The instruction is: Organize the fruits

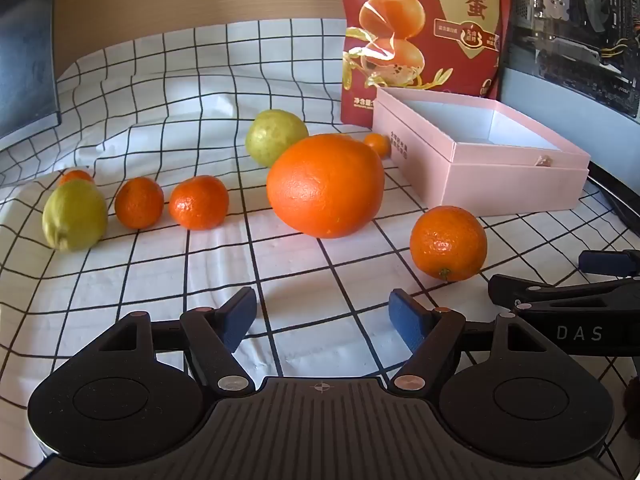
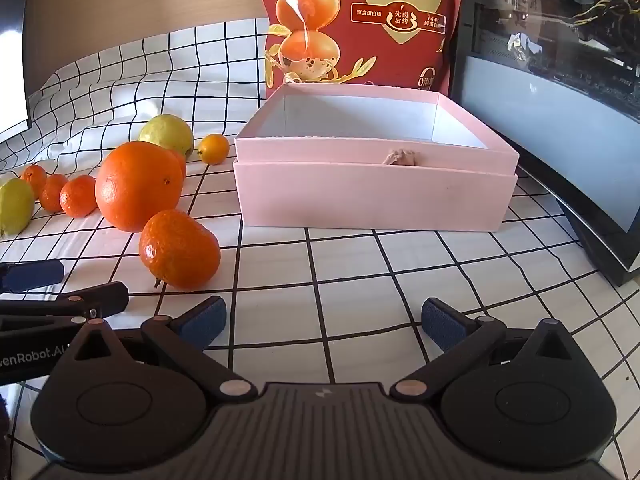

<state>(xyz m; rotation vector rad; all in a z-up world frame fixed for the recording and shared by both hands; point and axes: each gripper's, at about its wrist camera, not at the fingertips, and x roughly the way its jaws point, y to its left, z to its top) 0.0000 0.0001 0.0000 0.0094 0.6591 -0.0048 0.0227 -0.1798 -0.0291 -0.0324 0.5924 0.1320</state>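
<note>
The pink box sits open-topped on the checked cloth covering the table, its long front wall facing the right wrist camera; nothing shows inside it, and a small crumpled scrap sits at its front rim. All the fruit lies left of the box. Nearest it is a tiny orange, just beside the box's left front corner. A yellow-green fruit lies left of that, partly hidden by the large orange, which is slightly oval with its long axis running left-right in the left wrist view. In front of the large orange, close to touching it, sits a mandarin with its stem end pointing down toward the cloth and the cameras. Farther left of the box, a row of small mandarins leads to a second yellow-green fruit, whose pointed end tips downward.

A red snack bag stands upright behind the box, and a dark framed panel leans to the box's right.

The left claw hangs with its fingers apart, holding nothing, over bare cloth short of the large orange. The right claw is likewise spread wide and unladen, aimed at the box's front wall.
</note>
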